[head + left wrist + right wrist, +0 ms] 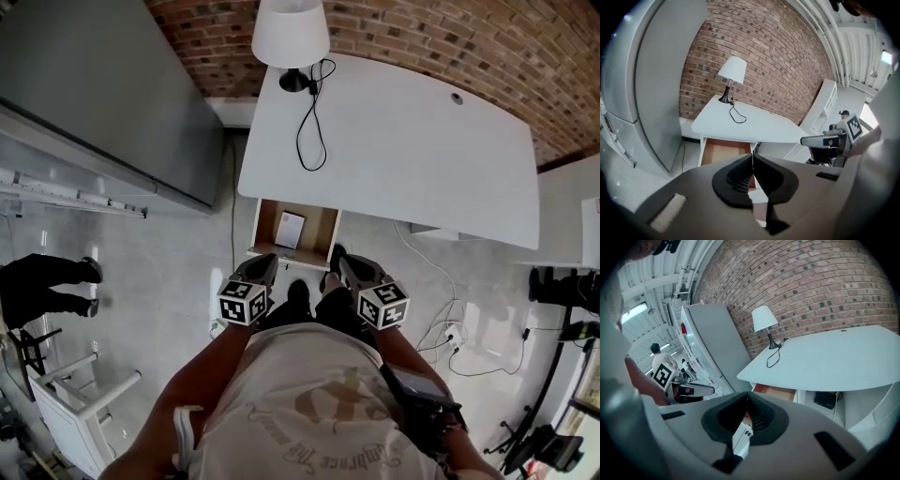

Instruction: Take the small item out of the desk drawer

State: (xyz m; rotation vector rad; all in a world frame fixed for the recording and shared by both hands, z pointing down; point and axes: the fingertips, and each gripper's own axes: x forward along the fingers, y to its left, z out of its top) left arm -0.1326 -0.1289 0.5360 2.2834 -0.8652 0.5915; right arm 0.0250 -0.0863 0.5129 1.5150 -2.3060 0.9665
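Observer: Left hand-held gripper [752, 158]: jaws clenched, tips together, nothing between them. Right hand-held gripper [747, 397]: jaws also meet at the tips and grip no object.

Recorder: Noted. Position of both?

Observer: Side by side in front of the person's chest, each marker cube [244, 302] facing up. Both point forward and downward at the drawer [319, 230]. In the head view their tips sit at the drawer's near edge, and neither is inside it.

Recorder: Drawer state?

Observer: Pulled out from under the left end of the white tabletop [403, 150], with its wooden floor exposed.

Recorder: Task item?

Observer: Small white item [290, 230], flat on the drawer floor, roughly central and a little left. No hand-held gripper is in contact with it. Too small to identify further.

Recorder: Surroundings?

Observer: Lamp [292, 33] with a white shade stands at the tabletop's far left corner. Its black cable [312, 122] trails loose across the surface. A brick wall [422, 28] is behind, and a large grey cabinet [103, 84] stands to the left. A second person [47, 286] stands on the floor at far left, well apart from the drawer.
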